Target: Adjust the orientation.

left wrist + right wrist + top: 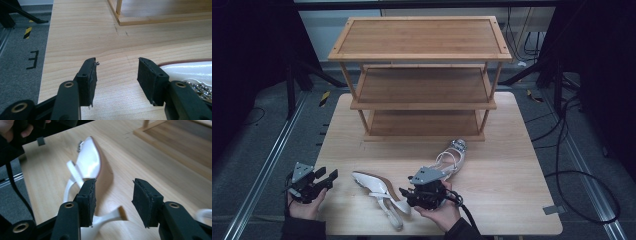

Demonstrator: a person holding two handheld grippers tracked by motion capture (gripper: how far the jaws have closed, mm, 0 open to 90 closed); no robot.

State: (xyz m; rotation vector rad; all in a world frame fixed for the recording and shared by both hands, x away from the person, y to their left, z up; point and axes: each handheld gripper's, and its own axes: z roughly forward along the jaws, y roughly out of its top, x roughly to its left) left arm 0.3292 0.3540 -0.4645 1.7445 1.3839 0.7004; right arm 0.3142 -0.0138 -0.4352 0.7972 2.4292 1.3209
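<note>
Tabletop: light wood grain, squarish, rounded corners.
Rack: three-tier bamboo, standing at the far middle of the tabletop.
Near shoe: white heeled, lying on its side at the front.
Far shoe: white strappy, right of it, nearer the rack.

The high-heeled shoe looked glossy white, like patent leather; the table was pale matt wood; the shoe rack was smooth bamboo-like wood.

Plenty of bare table on the right. The rack blocks the back, and two shoes, near one and far one, clutter the front middle.
</note>
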